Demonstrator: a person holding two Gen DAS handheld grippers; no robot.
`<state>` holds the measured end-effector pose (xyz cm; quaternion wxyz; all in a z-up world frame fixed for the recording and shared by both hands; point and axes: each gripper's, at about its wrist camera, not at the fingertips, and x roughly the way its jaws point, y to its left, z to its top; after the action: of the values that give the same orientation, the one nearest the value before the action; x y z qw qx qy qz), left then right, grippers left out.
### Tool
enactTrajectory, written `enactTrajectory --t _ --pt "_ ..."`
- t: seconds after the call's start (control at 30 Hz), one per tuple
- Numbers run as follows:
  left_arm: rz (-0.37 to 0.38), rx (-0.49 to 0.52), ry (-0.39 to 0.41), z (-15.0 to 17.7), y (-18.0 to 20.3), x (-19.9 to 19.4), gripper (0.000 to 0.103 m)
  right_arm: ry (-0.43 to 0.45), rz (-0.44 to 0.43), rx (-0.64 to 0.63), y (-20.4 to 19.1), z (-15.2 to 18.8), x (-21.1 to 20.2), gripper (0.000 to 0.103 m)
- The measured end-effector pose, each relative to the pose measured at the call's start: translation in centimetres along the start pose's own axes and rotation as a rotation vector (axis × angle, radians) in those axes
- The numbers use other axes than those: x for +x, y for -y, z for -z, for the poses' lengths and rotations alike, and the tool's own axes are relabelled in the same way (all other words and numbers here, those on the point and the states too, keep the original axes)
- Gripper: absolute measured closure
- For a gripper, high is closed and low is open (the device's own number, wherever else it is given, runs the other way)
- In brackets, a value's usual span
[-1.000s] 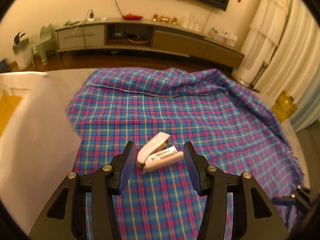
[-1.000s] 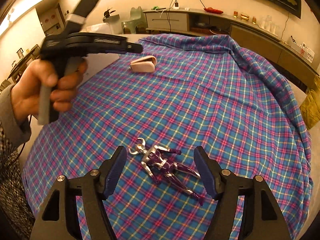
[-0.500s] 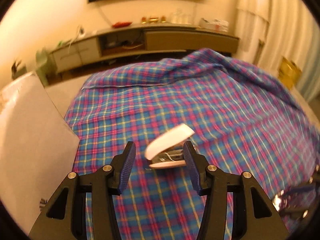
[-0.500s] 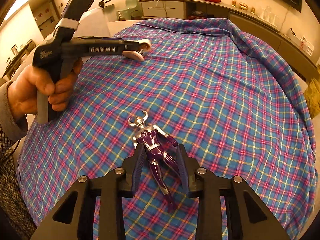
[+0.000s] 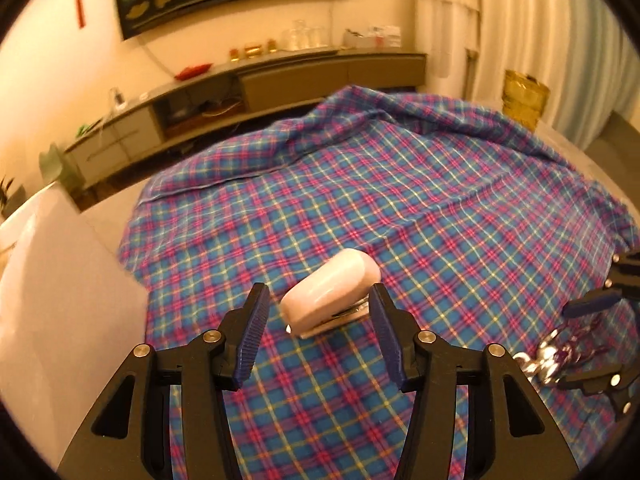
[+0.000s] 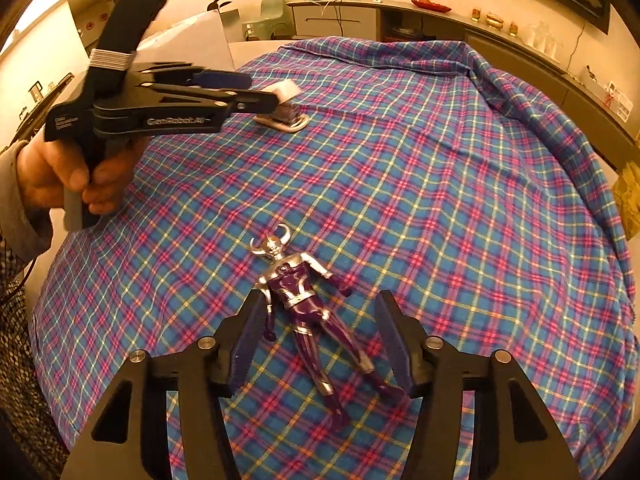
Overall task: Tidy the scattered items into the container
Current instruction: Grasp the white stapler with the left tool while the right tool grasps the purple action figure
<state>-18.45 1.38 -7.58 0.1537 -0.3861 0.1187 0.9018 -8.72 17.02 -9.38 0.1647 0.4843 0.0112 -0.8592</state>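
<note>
A pale pink stapler lies on the plaid cloth between the fingers of my left gripper, which is open around it; the right finger touches its rear. The stapler also shows in the right wrist view at the left gripper's tip. A purple and silver horned toy figure lies on its back between the open fingers of my right gripper; its left arm touches the left finger. The figure also shows in the left wrist view. A white container wall stands at the left.
The blue and pink plaid cloth covers the table, bunched at the far and right edges. A long low cabinet runs along the far wall. A yellow box sits on the floor at the far right. Curtains hang behind it.
My right gripper has opened from its narrow stance around the figure, which now lies turned a little. My left gripper has swung to the right, and the stapler has turned between its fingers.
</note>
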Motion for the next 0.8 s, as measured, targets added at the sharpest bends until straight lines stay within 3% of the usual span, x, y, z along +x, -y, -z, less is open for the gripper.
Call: enactTrajectory --t 0.03,0.1,0.13,0.17,0.23,0.33,0.43,0.57,0.67,0.8 --pt "-0.001 0.019 -0.006 0.0 0.2 0.5 0.048 -0.001 0.003 -0.003 -0.1 0.0 0.0 0.045" --pt "-0.008 0.018 -0.023 -0.1 0.4 1.3 0.048 -0.006 -0.001 0.003 -0.2 0.0 -0.1 0.056" --pt "0.016 -0.013 -0.048 -0.3 0.3 1.6 0.050 -0.008 -0.007 0.015 -0.1 0.0 -0.2 0.060" --pt "0.069 -0.060 -0.081 -0.4 0.0 1.9 0.051 -0.008 -0.011 0.033 0.1 -0.1 -0.4 0.070" --pt "0.141 -0.104 -0.121 -0.7 0.3 1.9 0.051 -0.007 -0.023 0.055 0.5 -0.4 -0.6 0.072" --pt "0.123 -0.021 -0.068 -1.3 1.8 0.4 0.050 -0.008 -0.041 0.072 0.6 -0.5 -0.6 0.073" --pt "0.099 -0.007 -0.016 -1.7 1.9 -0.2 0.050 0.006 -0.038 0.055 0.1 -0.3 -0.6 0.072" --pt "0.074 -0.045 -0.050 -1.6 1.3 1.5 0.050 0.019 -0.013 0.023 -0.5 0.1 -0.3 0.069" --pt "0.085 -0.058 -0.098 -1.2 1.4 2.6 0.076 0.007 -0.013 0.037 -0.4 -0.1 -0.3 0.077" --pt "0.093 -0.044 -0.081 -1.2 2.2 1.7 0.076 0.007 -0.020 0.048 -0.9 -0.6 -0.7 0.077"
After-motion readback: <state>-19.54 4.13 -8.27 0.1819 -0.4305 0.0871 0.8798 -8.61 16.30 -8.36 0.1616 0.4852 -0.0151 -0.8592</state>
